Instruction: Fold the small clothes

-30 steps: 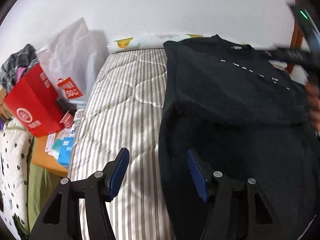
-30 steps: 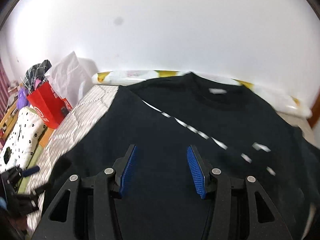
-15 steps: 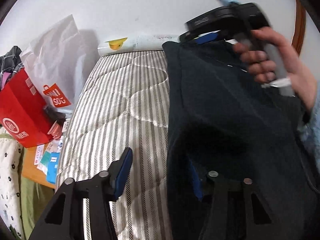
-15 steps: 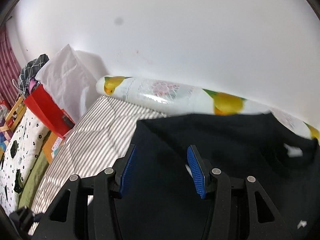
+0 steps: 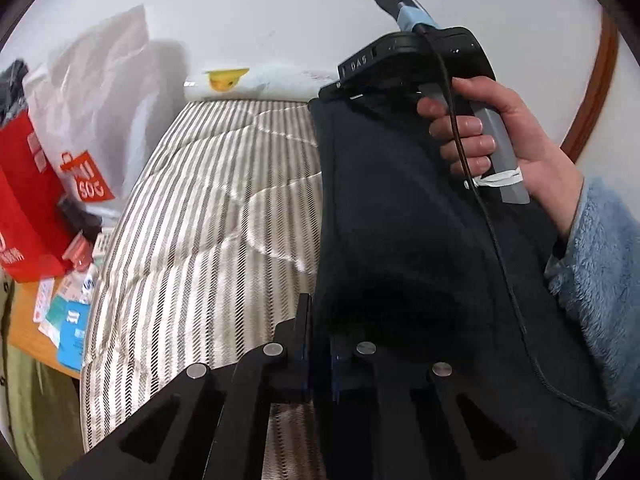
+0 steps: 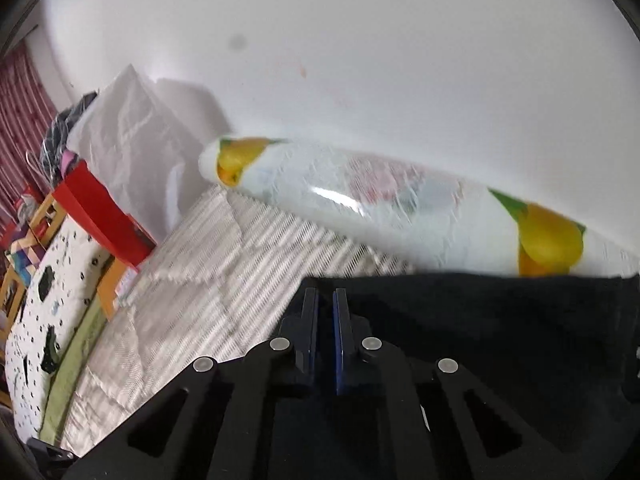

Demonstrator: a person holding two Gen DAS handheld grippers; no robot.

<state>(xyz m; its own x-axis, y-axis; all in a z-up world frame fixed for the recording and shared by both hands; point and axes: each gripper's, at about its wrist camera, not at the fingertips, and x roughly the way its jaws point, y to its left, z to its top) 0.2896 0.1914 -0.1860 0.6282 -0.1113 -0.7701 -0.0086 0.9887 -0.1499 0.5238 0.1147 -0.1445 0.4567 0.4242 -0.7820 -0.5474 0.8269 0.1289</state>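
Left gripper [image 5: 318, 344], foreground of the left wrist view: jaws closed, pinching the near left edge of the black shirt [image 5: 400, 220]. Right gripper [image 6: 325, 332], foreground of the right wrist view: jaws likewise closed, on the far left corner of the same shirt [image 6: 480, 328]; in the left wrist view it appears at the shirt's top end, held by a hand [image 5: 508, 136] in a blue fleece sleeve [image 5: 592, 272]. The shirt lies along the right part of a striped quilted mattress [image 5: 208, 220], its far end just beside a fruit-printed roll [image 6: 400, 200] against the wall. Handling, as judged: soft, light knit fabric that drapes and sags between grips; not fragile, little slip against the pads. Two edge grips along one side suit carrying that side across for a fold. A red bag [image 5: 24, 200] stands off the mattress.
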